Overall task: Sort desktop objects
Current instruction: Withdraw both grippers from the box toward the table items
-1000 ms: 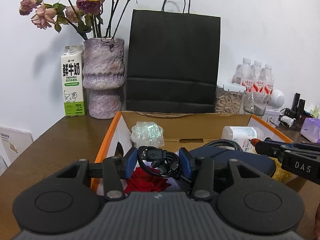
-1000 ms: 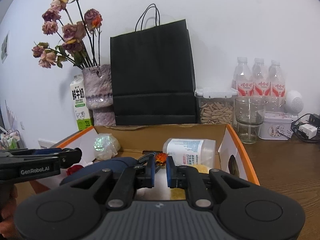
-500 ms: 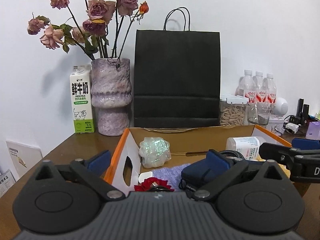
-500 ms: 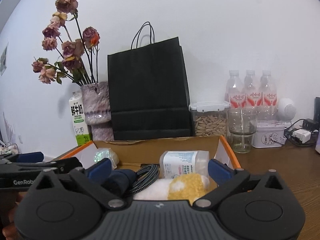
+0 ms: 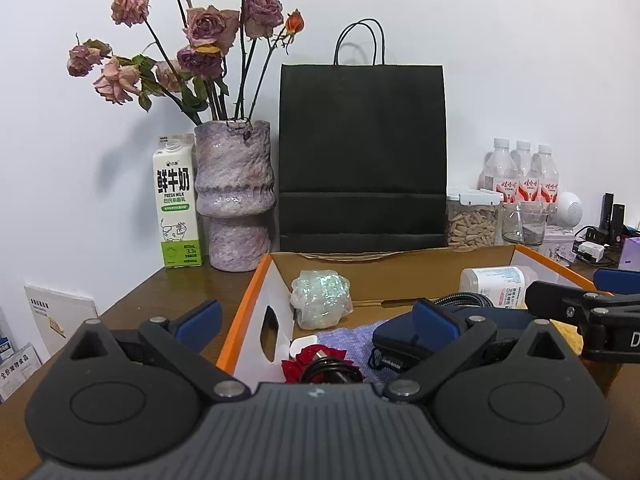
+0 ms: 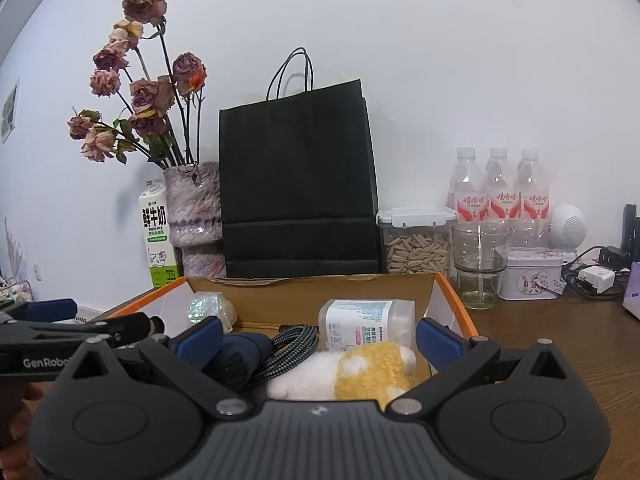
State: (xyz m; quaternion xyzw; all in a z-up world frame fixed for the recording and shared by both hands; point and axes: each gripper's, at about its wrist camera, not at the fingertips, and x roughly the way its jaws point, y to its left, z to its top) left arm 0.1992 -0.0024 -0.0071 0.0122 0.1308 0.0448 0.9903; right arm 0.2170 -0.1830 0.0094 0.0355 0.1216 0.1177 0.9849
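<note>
Both grippers have just been opening: the left gripper (image 5: 316, 316) no longer pinches the black USB cable (image 5: 328, 370), which now lies coiled in the box (image 5: 244, 316) by its near left wall, just below and ahead of the spread fingers. The right gripper (image 6: 318, 334) also stands wide, empty, over the braided cable (image 6: 286, 346).

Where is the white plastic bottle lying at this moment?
In the right wrist view the white plastic bottle lies on its side in the cardboard box, near the back wall, just behind the yellow-and-white plush.
</note>
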